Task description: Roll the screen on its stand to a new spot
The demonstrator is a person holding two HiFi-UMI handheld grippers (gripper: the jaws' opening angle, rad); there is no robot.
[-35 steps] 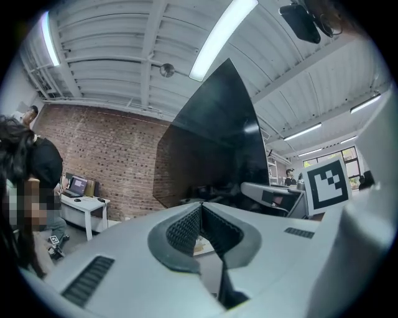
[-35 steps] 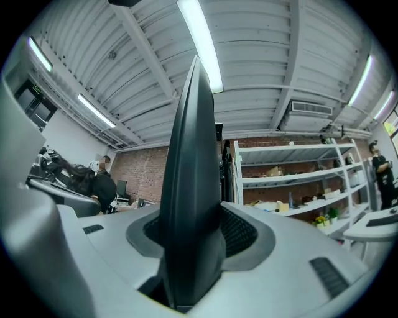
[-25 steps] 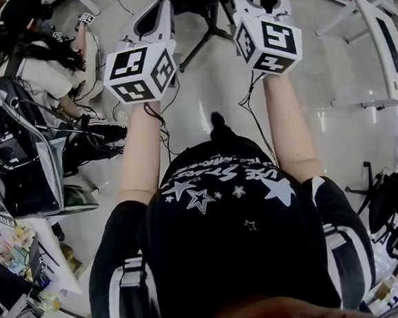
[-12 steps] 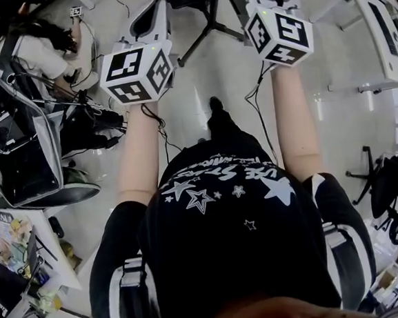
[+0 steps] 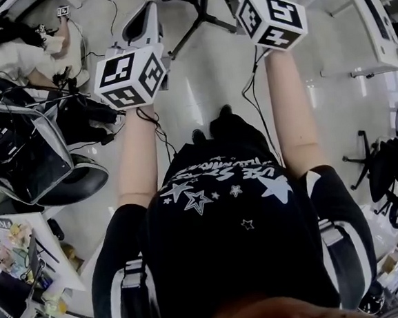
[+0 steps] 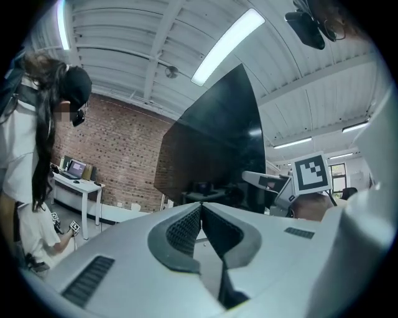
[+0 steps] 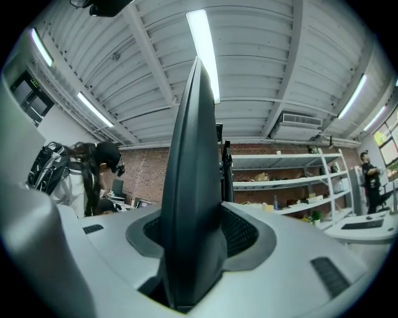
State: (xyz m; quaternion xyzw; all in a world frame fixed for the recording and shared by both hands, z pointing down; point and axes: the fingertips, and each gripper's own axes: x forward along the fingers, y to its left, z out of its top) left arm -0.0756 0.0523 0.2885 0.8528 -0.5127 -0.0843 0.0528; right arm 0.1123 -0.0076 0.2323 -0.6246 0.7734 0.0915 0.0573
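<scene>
The screen (image 7: 193,174) is a large dark panel. I see it edge-on in the right gripper view, where my right gripper (image 7: 193,242) is shut on its edge. In the left gripper view the screen's (image 6: 211,149) broad black face rises just ahead of my left gripper (image 6: 200,214), whose pads meet with nothing between them. From the head view both marker cubes show, left (image 5: 131,74) and right (image 5: 272,18), held out in front of me at arm's length. The stand's black legs (image 5: 196,13) spread on the pale floor beyond them.
A seated person (image 5: 17,53) and black bags (image 5: 26,156) crowd the floor at left. A white desk (image 5: 374,22) stands at right, with dark chairs (image 5: 391,179) nearer. A cable (image 5: 253,108) trails on the floor. Shelves (image 7: 292,180) line the brick wall.
The floor has slid under me: the seated person and bags have drifted toward the upper left, and the stand's legs and both grippers sit higher in the head view. My feet have stepped.
</scene>
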